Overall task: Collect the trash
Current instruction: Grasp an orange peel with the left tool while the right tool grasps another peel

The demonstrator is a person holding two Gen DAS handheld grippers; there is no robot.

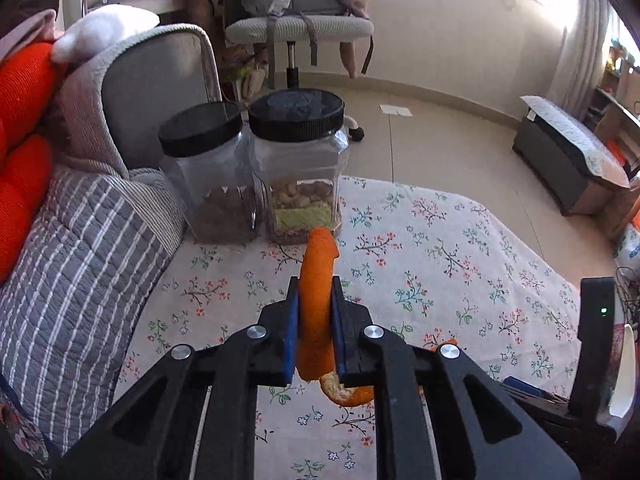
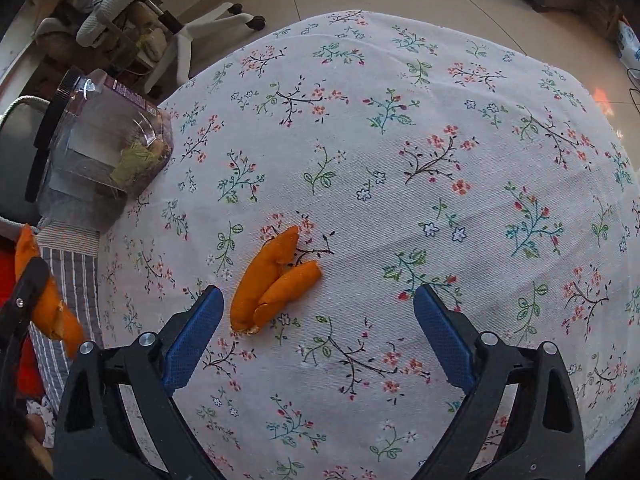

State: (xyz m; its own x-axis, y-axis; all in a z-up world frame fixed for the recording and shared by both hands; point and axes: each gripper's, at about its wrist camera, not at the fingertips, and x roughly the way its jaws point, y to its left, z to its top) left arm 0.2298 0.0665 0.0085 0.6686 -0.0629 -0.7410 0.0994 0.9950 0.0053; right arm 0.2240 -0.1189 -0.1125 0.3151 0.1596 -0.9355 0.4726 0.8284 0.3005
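Observation:
My left gripper (image 1: 315,286) is shut on a long curled strip of orange peel (image 1: 316,280) and holds it above the floral tablecloth (image 1: 440,264). In the right wrist view that same peel (image 2: 48,312) and the left gripper show at the far left edge. My right gripper (image 2: 318,300) is open and empty, just above the tablecloth (image 2: 400,160). A second orange peel (image 2: 272,280), folded in two lobes, lies on the cloth just ahead of the right gripper's left finger (image 2: 196,332), partly between the fingers.
Two clear jars with black lids (image 1: 208,172) (image 1: 300,160) stand at the table's far left edge; one shows in the right wrist view (image 2: 104,148). A grey striped sofa (image 1: 80,260) with red cushions lies left. An office chair (image 1: 300,28) and a black box (image 1: 568,160) stand on the floor beyond.

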